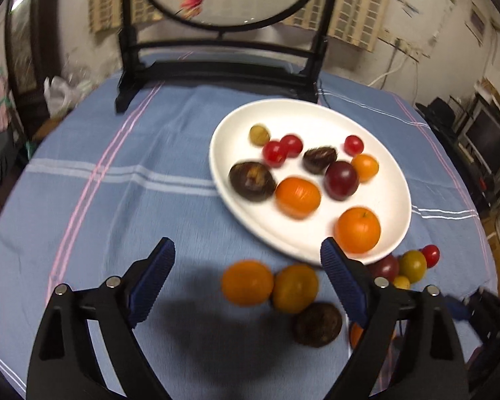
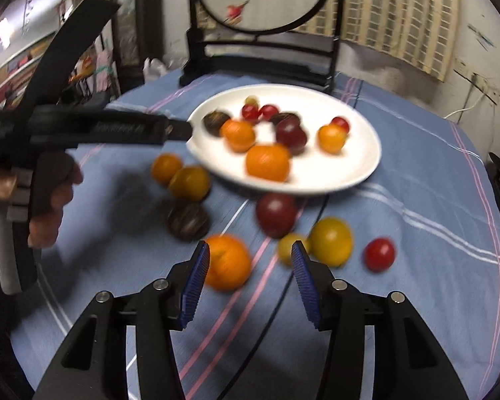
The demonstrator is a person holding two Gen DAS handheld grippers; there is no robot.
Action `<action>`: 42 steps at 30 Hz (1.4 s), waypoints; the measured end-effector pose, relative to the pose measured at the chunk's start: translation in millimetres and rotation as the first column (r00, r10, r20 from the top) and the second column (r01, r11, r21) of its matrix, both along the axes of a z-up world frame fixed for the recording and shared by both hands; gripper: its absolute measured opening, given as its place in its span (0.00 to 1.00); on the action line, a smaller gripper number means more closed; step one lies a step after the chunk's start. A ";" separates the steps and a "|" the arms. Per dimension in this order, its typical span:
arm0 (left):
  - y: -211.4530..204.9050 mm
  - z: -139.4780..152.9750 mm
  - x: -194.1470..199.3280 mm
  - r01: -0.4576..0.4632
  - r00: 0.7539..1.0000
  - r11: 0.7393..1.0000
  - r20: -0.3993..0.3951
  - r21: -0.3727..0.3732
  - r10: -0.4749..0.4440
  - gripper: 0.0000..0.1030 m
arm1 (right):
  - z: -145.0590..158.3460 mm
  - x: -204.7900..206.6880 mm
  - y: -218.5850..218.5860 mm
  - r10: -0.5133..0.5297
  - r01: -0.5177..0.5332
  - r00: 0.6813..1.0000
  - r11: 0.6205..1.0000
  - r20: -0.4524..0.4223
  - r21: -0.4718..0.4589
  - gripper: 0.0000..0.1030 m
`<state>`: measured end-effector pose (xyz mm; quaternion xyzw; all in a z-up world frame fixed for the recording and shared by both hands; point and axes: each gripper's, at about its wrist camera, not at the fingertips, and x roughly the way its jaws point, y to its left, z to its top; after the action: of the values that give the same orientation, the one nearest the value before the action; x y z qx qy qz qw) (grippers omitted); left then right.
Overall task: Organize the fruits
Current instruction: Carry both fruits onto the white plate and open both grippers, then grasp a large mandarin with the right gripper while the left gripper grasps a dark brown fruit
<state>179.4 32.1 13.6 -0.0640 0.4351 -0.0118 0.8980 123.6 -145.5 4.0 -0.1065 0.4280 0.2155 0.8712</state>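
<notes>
A white plate (image 1: 396, 180) (image 2: 366, 153) on the blue cloth holds several fruits: oranges, red cherry tomatoes, dark plums and brown ones. More fruit lies loose on the cloth in front of it. My left gripper (image 1: 248, 256) is open and empty above an orange (image 1: 246, 281) and a yellow-orange fruit (image 1: 295, 286); a brown fruit (image 1: 318, 323) lies nearer. My right gripper (image 2: 250, 260) is open and empty, with an orange (image 2: 228, 263) by its left finger and a small yellow fruit (image 2: 285, 248) by its right. The left gripper's body (image 2: 93, 130) shows in the right wrist view, reaching toward the plate.
A dark plum (image 2: 276, 213), a yellow tomato (image 2: 331, 240) and a red cherry tomato (image 2: 380, 254) lie loose near the right gripper. A black-framed round screen (image 1: 223, 53) stands at the table's far edge. The round table's edge curves close on both sides.
</notes>
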 end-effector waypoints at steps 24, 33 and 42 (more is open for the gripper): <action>-31.4 -32.3 -28.4 0.176 0.982 0.983 -0.060 -0.055 -0.179 0.84 | -6.5 8.3 -29.1 -0.157 0.156 0.988 0.984 -0.004 0.089 0.43; -61.5 -48.4 -38.1 0.242 0.966 0.970 -0.099 0.008 -0.240 0.64 | -6.0 15.6 -55.6 -0.225 0.229 0.973 0.964 -0.047 0.136 0.43; -78.0 -50.8 -39.0 0.246 0.969 0.961 -0.066 0.127 -0.239 0.55 | -1.0 3.3 -39.1 -0.157 0.159 0.987 0.980 -0.031 0.122 0.43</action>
<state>140.4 -45.9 -37.2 0.0502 0.4618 -0.0908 0.8809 126.9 -184.7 3.0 -0.0154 0.4300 0.1730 0.8860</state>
